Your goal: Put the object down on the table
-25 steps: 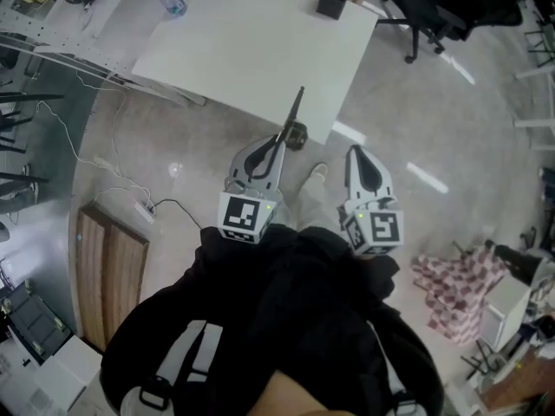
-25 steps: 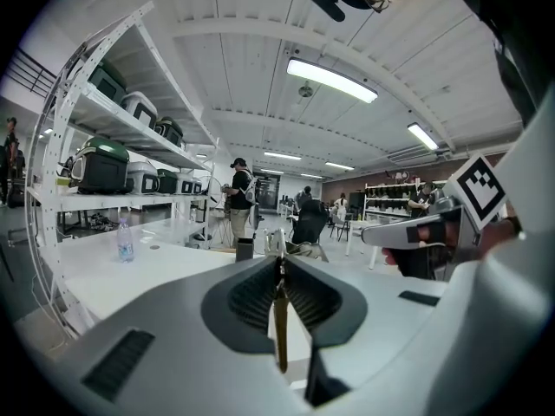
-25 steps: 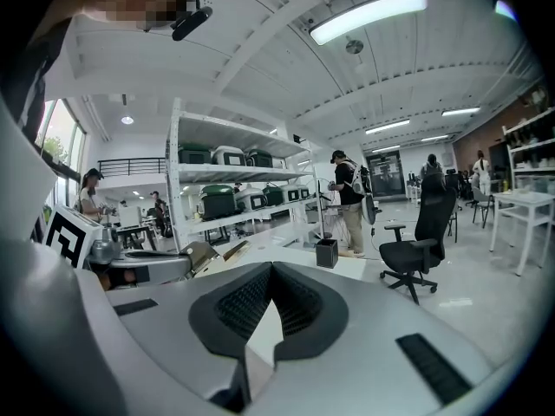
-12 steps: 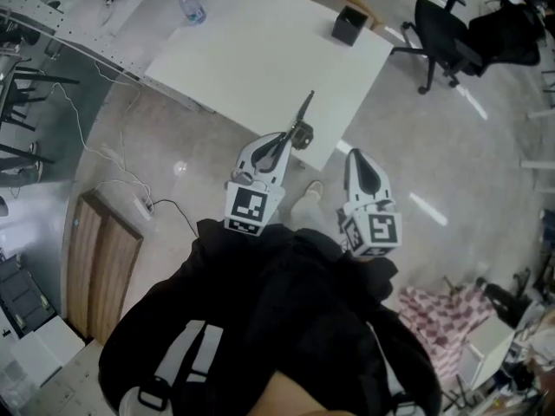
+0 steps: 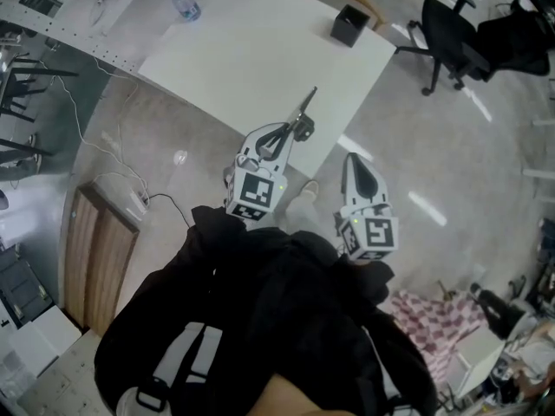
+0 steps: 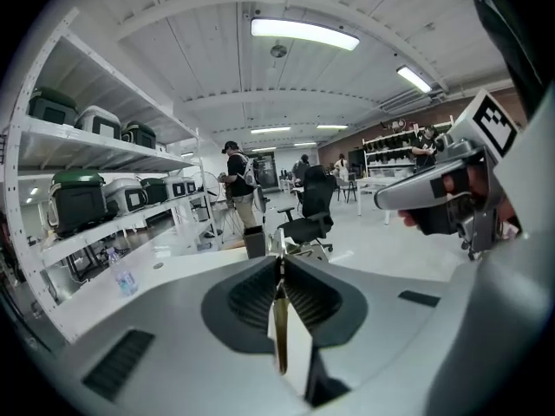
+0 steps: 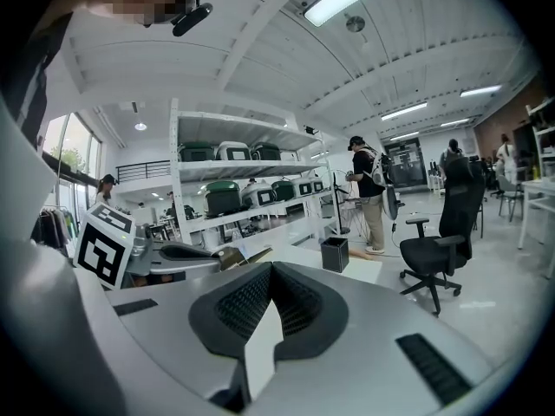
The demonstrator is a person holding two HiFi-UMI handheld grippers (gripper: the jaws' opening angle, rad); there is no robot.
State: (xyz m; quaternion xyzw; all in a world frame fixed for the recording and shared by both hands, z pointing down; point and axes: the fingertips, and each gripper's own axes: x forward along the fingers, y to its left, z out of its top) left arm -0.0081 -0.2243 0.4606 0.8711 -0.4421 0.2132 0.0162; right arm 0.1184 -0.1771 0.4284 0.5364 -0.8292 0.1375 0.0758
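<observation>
**Slender object (image 5: 306, 107) held at the near edge of the table (image 5: 260, 50)**

- Left gripper (image 5: 293, 131): at the table's near edge, tips pointing across the top. In the left gripper view its jaws are pinched on the slender object, a thin olive-dark strip standing edge-on between the pads.
- Slender object: sticks out past the left gripper's tips, and in the head view it lies over the table's near margin. It is in the grip, not lying on the top. Its exact kind cannot be made out.
- Right gripper (image 5: 351, 158): off the table, just beside its near corner and apart from the left gripper. The jaws are pressed together with nothing between them.
- Black box (image 5: 349, 24): on the table, at its far corner.
- Water bottle (image 5: 184, 3): upright near the table's far left edge.
- Office chair (image 5: 451, 29): on the floor beyond the table's far corner.
</observation>
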